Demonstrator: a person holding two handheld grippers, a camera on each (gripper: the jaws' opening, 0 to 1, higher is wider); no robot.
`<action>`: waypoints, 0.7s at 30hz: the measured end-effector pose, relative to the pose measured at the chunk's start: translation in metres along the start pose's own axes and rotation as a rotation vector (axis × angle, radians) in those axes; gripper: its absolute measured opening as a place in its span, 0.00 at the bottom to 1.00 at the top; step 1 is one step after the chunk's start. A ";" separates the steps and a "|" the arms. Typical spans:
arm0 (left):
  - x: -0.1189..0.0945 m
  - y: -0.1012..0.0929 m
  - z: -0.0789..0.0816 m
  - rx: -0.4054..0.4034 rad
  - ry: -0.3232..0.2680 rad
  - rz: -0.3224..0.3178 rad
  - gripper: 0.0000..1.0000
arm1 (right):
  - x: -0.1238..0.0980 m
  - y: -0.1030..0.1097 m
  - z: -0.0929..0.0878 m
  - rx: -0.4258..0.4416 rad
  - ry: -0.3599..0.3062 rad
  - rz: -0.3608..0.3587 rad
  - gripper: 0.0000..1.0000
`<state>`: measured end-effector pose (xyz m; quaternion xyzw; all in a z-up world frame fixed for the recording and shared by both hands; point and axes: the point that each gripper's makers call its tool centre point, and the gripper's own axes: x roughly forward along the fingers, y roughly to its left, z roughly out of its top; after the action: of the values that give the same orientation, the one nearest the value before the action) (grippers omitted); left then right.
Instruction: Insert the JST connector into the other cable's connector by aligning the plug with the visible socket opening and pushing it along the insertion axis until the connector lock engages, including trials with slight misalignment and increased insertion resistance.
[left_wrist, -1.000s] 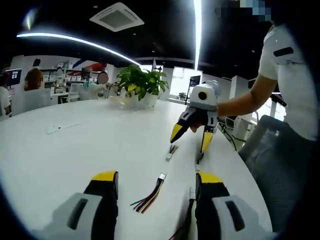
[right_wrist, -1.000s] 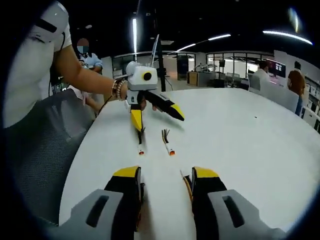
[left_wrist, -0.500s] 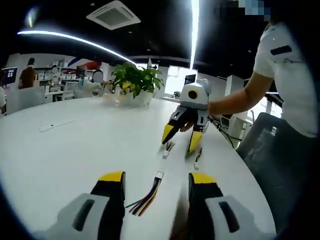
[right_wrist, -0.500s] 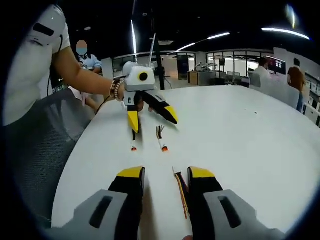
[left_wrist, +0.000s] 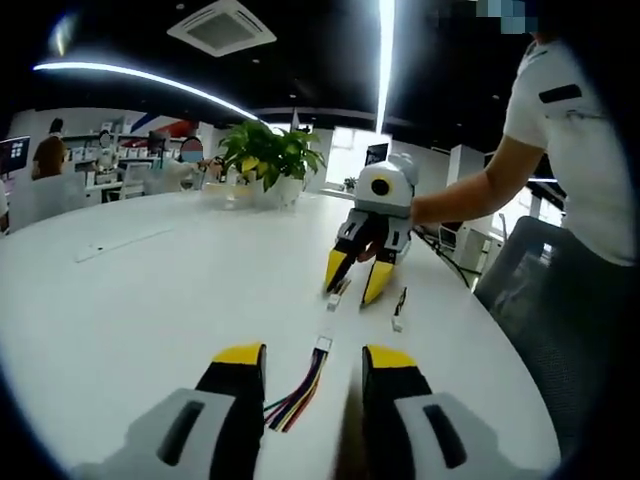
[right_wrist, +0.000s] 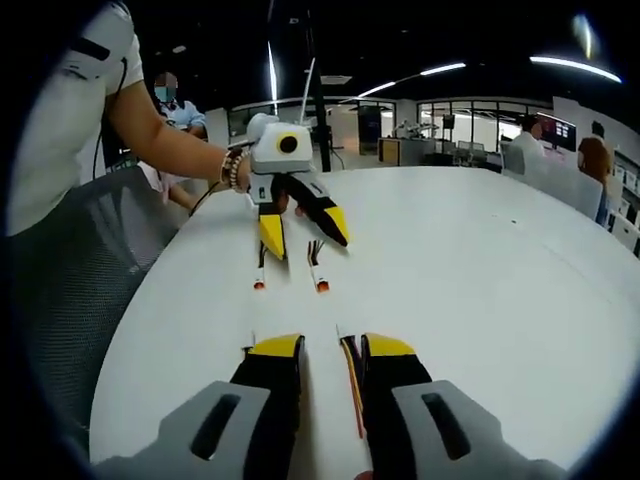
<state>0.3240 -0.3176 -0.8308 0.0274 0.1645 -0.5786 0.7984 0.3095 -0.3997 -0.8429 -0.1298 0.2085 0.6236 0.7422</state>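
Left gripper view: right hand-held gripper (left_wrist: 352, 285) jaws narrowed around cable (left_wrist: 337, 294).

Cable (left_wrist: 296, 398) between the left gripper's (left_wrist: 312, 357) jaws: wire ends cut off behind the jaw bases.
Cable (right_wrist: 352, 380) by the right gripper's (right_wrist: 331, 346) jaws: connector end too small to tell.
Connector (left_wrist: 397, 322) beyond the right jaw: type too small to tell.

Table (left_wrist: 150, 290): white. Left gripper (left_wrist: 312, 365) and right gripper (right_wrist: 331, 348): black jaws, yellow tips, grey bodies. Cable (left_wrist: 297, 395): multicoloured wires, white connector (left_wrist: 323, 344). Plant (left_wrist: 265, 155): green. Person's shirt (left_wrist: 565, 120): white.
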 end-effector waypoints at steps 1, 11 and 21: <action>0.000 0.000 0.000 -0.002 -0.001 -0.003 0.30 | 0.000 0.000 0.000 -0.001 0.001 -0.001 0.19; 0.007 -0.005 -0.003 0.003 0.010 -0.034 0.23 | 0.005 -0.002 -0.003 -0.016 0.006 0.006 0.14; 0.011 -0.004 -0.001 0.009 0.008 -0.044 0.19 | 0.007 -0.004 -0.002 -0.021 -0.004 0.006 0.11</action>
<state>0.3225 -0.3285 -0.8346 0.0296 0.1659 -0.5965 0.7847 0.3143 -0.3957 -0.8481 -0.1358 0.2010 0.6283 0.7392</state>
